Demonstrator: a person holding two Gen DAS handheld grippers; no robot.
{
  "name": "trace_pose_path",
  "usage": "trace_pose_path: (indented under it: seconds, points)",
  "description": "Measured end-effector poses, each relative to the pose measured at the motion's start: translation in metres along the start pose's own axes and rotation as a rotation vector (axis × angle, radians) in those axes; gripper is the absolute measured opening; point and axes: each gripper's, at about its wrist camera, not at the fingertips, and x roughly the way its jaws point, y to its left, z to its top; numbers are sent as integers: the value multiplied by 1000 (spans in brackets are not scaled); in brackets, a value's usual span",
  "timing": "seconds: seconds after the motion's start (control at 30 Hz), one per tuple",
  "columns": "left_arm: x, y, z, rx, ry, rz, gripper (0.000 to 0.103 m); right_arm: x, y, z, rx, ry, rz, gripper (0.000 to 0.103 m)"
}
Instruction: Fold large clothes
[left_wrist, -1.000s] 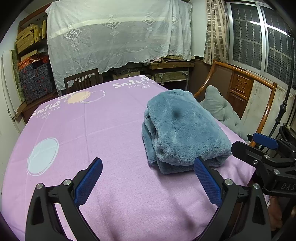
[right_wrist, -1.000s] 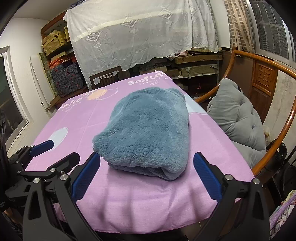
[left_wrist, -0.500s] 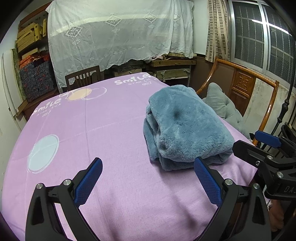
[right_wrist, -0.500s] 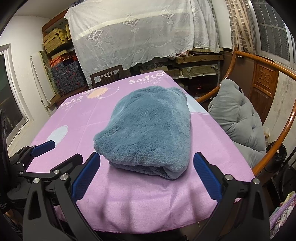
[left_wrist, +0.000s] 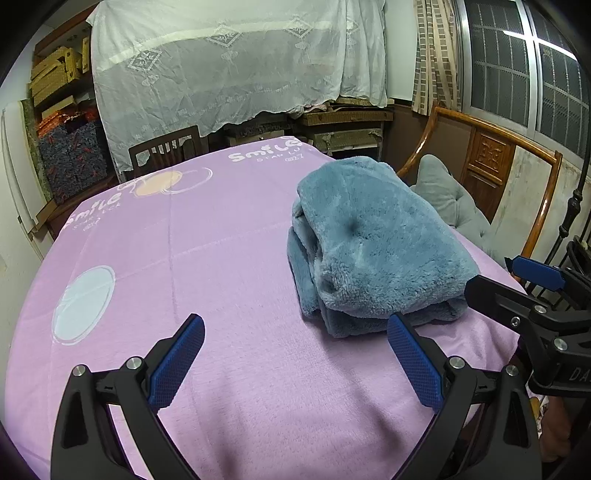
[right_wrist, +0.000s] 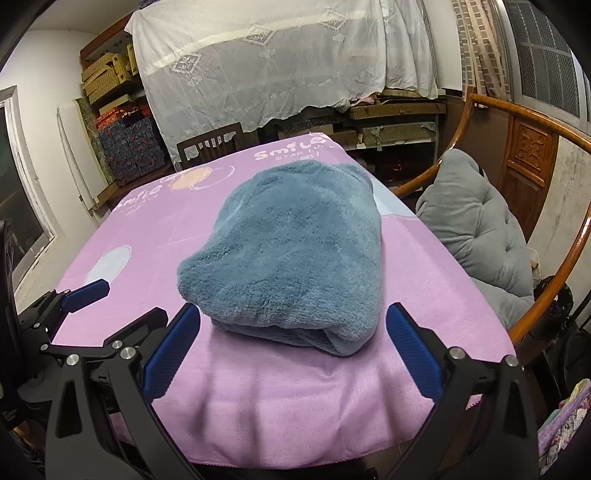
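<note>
A fluffy blue-grey garment (left_wrist: 373, 243) lies folded in a thick bundle on the purple tablecloth (left_wrist: 192, 258), towards the right side of the table. It also fills the middle of the right wrist view (right_wrist: 295, 251). My left gripper (left_wrist: 295, 362) is open and empty, above the cloth, near and left of the bundle. My right gripper (right_wrist: 291, 354) is open and empty, just short of the bundle's near folded edge. The right gripper also shows at the right edge of the left wrist view (left_wrist: 532, 295).
A wooden armchair (right_wrist: 546, 155) with a grey cushion (right_wrist: 476, 229) stands close to the table's right side. A dark chair (left_wrist: 162, 155) stands at the far end. Shelves under a white lace sheet (left_wrist: 236, 62) line the back wall. The table's near edge (right_wrist: 295, 454) is just below the right gripper.
Both grippers have drawn back and risen slightly, so the bundle sits a little further off. Both stay open. The garment has not moved.
</note>
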Motion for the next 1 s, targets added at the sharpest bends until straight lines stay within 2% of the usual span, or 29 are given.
trace_pose_path:
  seconds: [1.0]
  points:
    - [12,-1,-3,11,23,3,99,14,-7,0,10,21,-5,98]
